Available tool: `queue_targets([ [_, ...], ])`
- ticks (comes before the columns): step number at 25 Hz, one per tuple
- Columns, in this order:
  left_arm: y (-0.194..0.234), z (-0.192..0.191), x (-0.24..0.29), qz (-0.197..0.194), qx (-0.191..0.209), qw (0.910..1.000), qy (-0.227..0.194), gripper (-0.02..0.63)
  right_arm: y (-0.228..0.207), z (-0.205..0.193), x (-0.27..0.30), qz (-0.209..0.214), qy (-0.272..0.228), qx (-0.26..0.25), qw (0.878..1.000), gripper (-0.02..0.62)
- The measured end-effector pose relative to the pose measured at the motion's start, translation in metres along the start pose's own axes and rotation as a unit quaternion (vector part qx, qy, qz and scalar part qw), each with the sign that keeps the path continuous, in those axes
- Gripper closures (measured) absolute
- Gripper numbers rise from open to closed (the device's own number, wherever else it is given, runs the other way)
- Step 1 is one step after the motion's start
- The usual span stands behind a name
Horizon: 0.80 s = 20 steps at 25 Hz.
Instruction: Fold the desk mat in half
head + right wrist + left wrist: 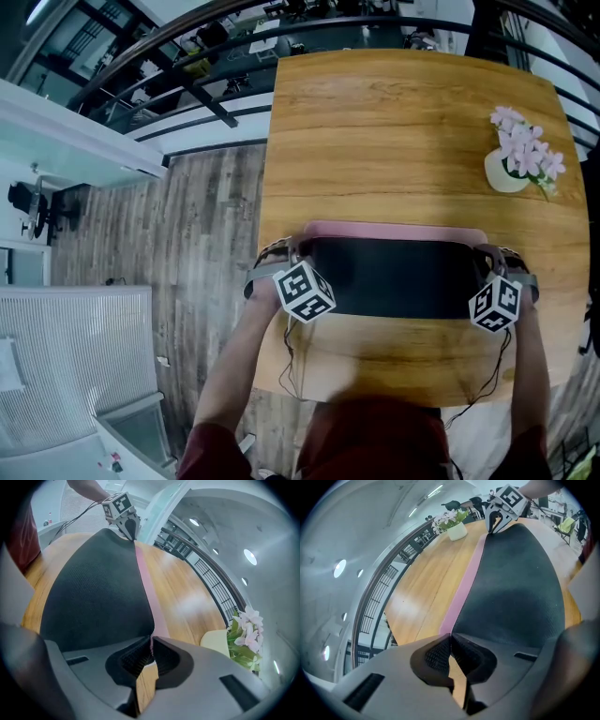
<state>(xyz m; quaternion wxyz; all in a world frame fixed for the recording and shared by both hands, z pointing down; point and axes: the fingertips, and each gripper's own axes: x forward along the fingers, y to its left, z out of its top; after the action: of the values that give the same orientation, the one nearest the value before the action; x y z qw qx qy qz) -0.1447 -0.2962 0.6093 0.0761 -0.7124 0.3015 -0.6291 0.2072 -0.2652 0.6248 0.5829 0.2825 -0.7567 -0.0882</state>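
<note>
I hold one gripper in each hand over the near half of the wooden table (394, 131). The desk mat (394, 277) lies crosswise in front of me, with its long side parallel to the near table edge. Its black underside faces up over almost the whole visible area. A narrow pink strip (394, 229) of the top face shows along the far side, flat on the wood.

Left gripper (450, 637): the jaws are clamped on the left corner of the mat. The ribbed pads meet on the thin sheet, at the point where the black layer and the pink edge come together.

Right gripper (151, 641): same condition. The jaws are clamped on the right corner, and the sheet is pinched between the pads.

The black layer spans from one gripper to the other and bulges gently between them. Each gripper view shows the opposite gripper at the far end of the same held edge, with its marker cube uppermost.

In the head view both grippers point away from me and downward, one at each end of the mat. My forearms enter from the lower edge of that view.

A white pot of pale pink flowers (514, 167) stands at the far right of the table, well apart from the mat. Plank flooring (187, 244) lies to the left of the table
</note>
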Motion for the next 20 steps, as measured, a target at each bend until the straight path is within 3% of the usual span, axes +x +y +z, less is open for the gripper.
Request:
queue_targets([
  [20,0.026,0.012,0.024,0.003,-0.002,1.0,-0.004,0.583,-0.031,0.004,0.017,-0.01,0.005,0.001,1.0,0.565],
])
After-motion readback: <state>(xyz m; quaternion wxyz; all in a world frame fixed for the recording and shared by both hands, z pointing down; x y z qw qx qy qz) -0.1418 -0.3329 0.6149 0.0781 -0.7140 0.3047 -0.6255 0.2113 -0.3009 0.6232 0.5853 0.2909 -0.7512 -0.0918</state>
